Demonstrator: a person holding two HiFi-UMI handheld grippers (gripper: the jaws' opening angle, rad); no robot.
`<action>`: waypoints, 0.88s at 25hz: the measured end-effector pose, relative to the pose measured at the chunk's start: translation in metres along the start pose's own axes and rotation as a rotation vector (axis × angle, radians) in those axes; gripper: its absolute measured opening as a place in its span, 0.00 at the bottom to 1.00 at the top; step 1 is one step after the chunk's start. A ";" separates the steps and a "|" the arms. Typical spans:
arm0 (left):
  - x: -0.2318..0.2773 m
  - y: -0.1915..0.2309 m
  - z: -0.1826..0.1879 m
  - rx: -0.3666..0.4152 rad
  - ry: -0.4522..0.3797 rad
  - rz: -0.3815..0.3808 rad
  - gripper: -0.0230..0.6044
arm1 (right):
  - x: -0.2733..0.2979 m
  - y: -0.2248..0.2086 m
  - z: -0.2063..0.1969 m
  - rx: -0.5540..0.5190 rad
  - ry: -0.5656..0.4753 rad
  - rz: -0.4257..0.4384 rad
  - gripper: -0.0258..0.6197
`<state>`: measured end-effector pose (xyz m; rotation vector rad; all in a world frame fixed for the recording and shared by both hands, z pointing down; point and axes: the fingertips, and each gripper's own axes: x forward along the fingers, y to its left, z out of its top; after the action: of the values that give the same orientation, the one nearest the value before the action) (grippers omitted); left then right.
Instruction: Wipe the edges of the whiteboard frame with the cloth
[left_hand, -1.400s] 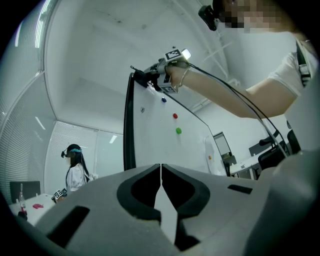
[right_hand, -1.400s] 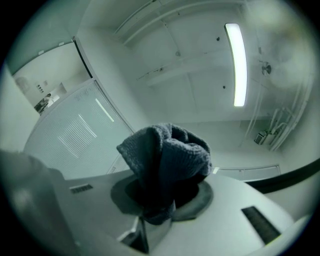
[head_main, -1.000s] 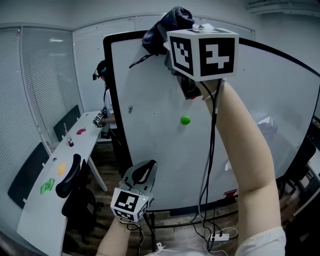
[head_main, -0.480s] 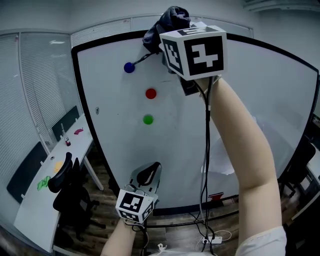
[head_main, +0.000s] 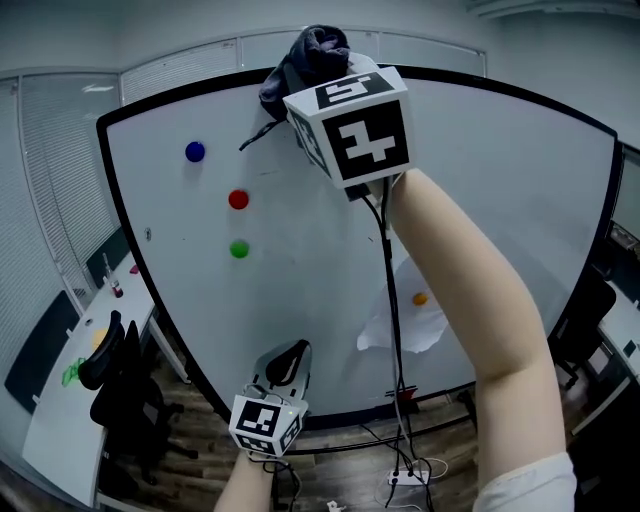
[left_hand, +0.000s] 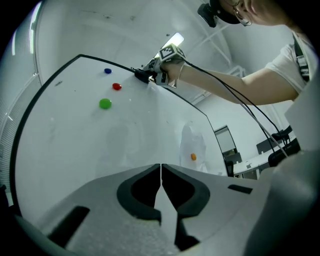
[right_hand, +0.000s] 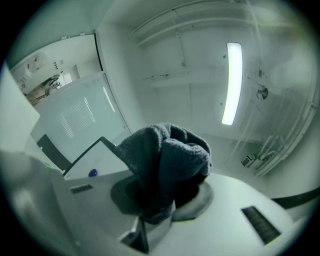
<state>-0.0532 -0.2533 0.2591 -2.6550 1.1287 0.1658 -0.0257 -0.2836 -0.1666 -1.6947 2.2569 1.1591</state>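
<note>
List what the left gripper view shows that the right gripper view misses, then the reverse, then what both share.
Left only: the red magnet, green magnet, paper sheet, and the left hand-held gripper, shut and empty. Right only: the ceiling light. Both: the whiteboard, blue magnet and the cloth clamped in the right hand-held gripper.

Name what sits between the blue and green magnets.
A red magnet sits between the blue magnet and the green magnet, shown in the head view.
</note>
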 end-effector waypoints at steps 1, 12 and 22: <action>0.004 -0.003 0.001 0.000 0.000 -0.017 0.07 | -0.001 -0.004 0.000 0.008 0.004 -0.001 0.16; 0.031 -0.018 -0.001 0.019 0.009 -0.174 0.07 | -0.018 -0.052 -0.006 -0.036 0.012 -0.109 0.16; 0.056 -0.035 0.002 0.041 -0.008 -0.242 0.07 | -0.023 -0.066 -0.008 -0.022 0.033 -0.097 0.16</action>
<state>0.0111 -0.2681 0.2524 -2.7230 0.7906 0.1059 0.0419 -0.2766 -0.1835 -1.8224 2.1604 1.1476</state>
